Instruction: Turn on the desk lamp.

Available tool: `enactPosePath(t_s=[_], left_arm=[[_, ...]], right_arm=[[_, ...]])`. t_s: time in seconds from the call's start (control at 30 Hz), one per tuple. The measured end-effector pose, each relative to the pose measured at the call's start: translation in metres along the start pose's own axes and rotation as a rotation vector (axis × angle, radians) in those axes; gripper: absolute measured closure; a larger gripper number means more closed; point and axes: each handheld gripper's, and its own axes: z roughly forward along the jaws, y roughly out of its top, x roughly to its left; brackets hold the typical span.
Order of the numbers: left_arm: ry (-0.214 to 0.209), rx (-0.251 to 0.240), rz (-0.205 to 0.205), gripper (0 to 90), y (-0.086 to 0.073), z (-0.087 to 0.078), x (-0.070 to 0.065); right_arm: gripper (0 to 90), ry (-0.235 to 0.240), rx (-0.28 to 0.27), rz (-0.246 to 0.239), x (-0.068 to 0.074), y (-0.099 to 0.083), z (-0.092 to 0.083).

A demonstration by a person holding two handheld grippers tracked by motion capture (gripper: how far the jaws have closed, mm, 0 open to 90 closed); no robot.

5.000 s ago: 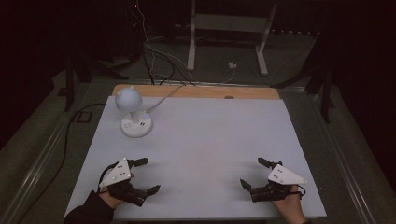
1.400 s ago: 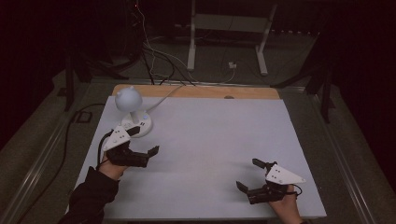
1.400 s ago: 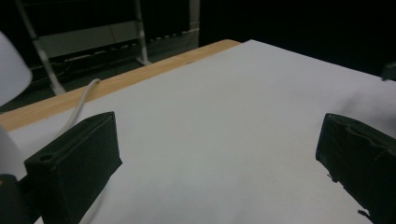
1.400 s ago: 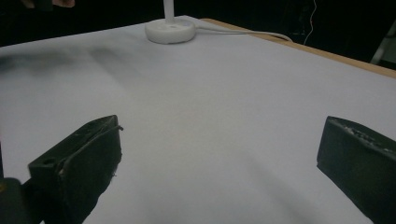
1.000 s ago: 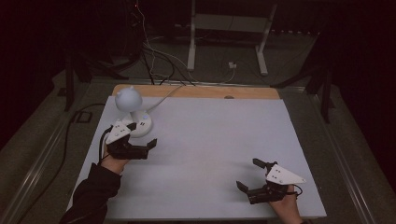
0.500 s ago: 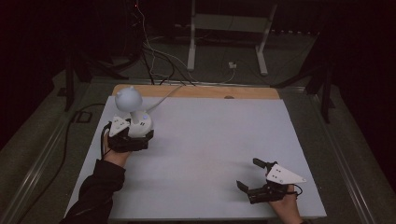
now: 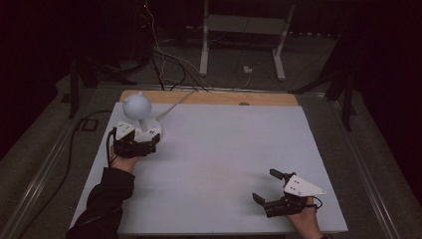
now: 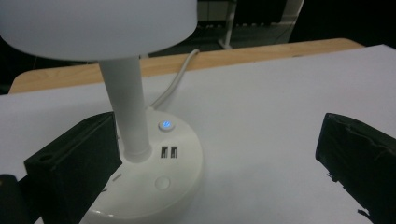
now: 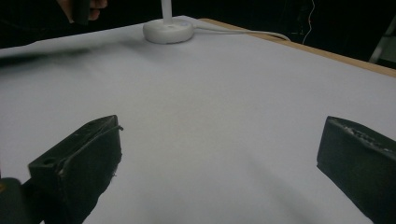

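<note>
Your left gripper (image 7: pixel 138 145) sits at the near edge of the white lamp (image 7: pixel 140 119), jaws spread wide and clamped on nothing. From its own camera the lamp's shade (image 8: pixel 93 23) is cut off at the top, and the left-hand jaw covers part of the round base (image 8: pixel 159 177), whether touching it you cannot tell. Between the jaws, nearer the left one, rise the stem (image 8: pixel 126 112), a lit blue button (image 8: pixel 166 125) and two USB ports (image 8: pixel 169 152). Your right gripper (image 7: pixel 278 191) rests well apart on the white tabletop (image 7: pixel 224 149), equally wide, empty, the lamp far ahead of its left jaw
</note>
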Motion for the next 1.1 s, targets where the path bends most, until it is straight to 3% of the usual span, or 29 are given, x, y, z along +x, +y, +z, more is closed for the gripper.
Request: enactPosePath(t_s=[0.1,0.33,0.47,0.6,0.7,0.9,1.1], left_arm=[[-0.007,0.0,-0.023,0.3,-0.001,0.003,0.002],[0.058,0.071,-0.028,0.3,-0.004,0.013,0.004],[0.028,0.099,-0.039,0.4,-0.009,0.017,0.006],[0.054,0.138,-0.025,5.5,-0.012,0.02,0.004],[0.087,0.161,-0.016,14.8,-0.014,0.022,0.004],[0.126,0.169,-0.007,24.5,-0.016,0.022,0.004],[0.164,0.159,-0.008,48.1,-0.017,0.021,0.003]], right_arm=[[0.0,0.001,0.003,0.002,0.0,0.0,0.0],[0.0,0.005,0.003,0.002,0.0,-0.001,0.0],[0.0,0.008,0.005,0.007,0.0,-0.001,0.001],[0.0,0.008,-0.001,0.007,-0.001,-0.001,0.0],[0.0,0.009,0.002,0.009,-0.001,-0.001,0.0],[0.0,0.011,0.001,0.008,0.0,-0.001,0.0],[0.0,0.013,-0.004,0.006,0.0,-0.001,0.0]])
